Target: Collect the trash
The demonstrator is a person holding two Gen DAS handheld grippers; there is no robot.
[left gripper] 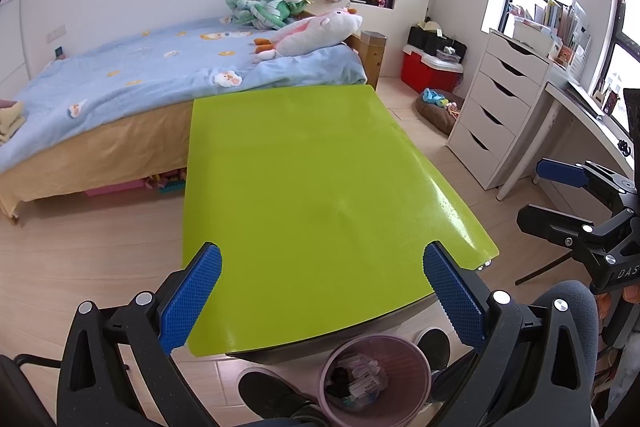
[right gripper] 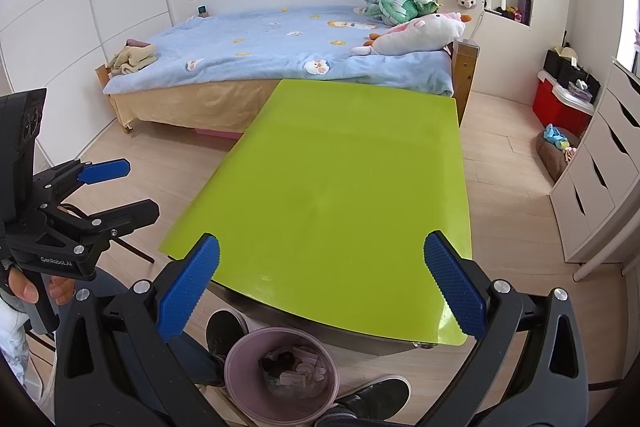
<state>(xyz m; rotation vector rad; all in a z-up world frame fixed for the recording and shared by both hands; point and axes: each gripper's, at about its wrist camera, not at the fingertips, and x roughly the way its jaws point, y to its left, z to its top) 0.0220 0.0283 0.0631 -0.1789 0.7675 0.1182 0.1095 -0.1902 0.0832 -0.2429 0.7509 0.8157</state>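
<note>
Round pink plastic trash bin [left gripper: 376,379], crumpled wrappers and paper inside, sits at bottom centre below the glossy lime-green table [left gripper: 312,195]. My left gripper [left gripper: 322,293] and right gripper [right gripper: 322,287] gape wide, empty.

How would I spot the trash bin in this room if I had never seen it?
Find the big lime-green table standing in front of the bed. At the table's near edge, on the wooden floor between two dark shoes, stands the trash bin. It is the only round pink container there, with scraps already inside.
</note>
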